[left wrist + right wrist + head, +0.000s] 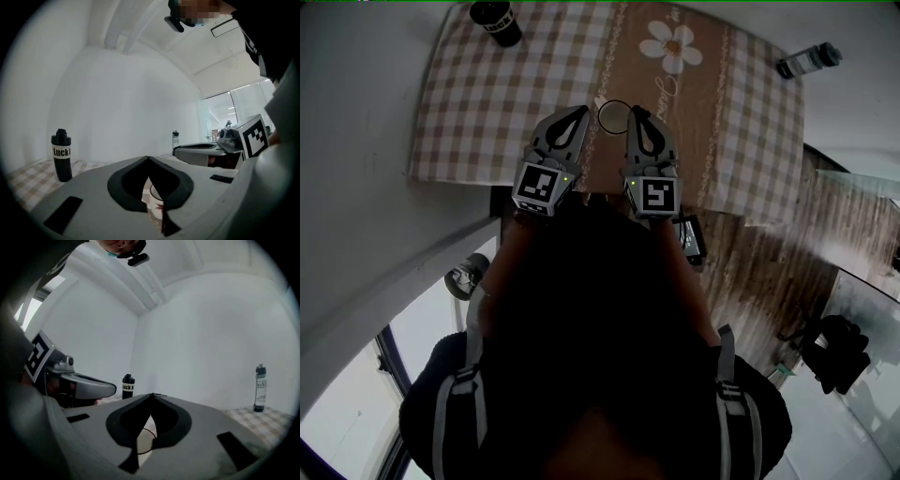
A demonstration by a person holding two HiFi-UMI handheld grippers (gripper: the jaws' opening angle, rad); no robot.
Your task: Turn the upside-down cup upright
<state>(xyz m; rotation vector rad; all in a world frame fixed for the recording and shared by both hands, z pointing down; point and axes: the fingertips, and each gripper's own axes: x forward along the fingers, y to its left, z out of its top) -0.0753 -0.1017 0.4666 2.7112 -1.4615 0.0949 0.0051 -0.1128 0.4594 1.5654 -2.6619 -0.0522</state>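
A pale paper cup (614, 114) with a reddish print stands on the checked tablecloth (487, 103) near the table's front edge. From above its dark round rim shows as a ring, mouth up. My left gripper (583, 111) sits just left of it and my right gripper (636, 111) just right of it. Both are shut, tips together, nothing between them. In the left gripper view, the cup's side (152, 201) shows through the gap below the closed left gripper (148, 157). The right gripper (151, 394) has the cup's rim (143, 439) below it.
A black bottle (495, 21) (61, 154) (128, 386) stands at the table's far left corner. A second bottle (807, 61) (260, 387) lies off the far right corner. The near table edge (581, 187) lies just under the grippers; wooden floor (769, 281) to the right.
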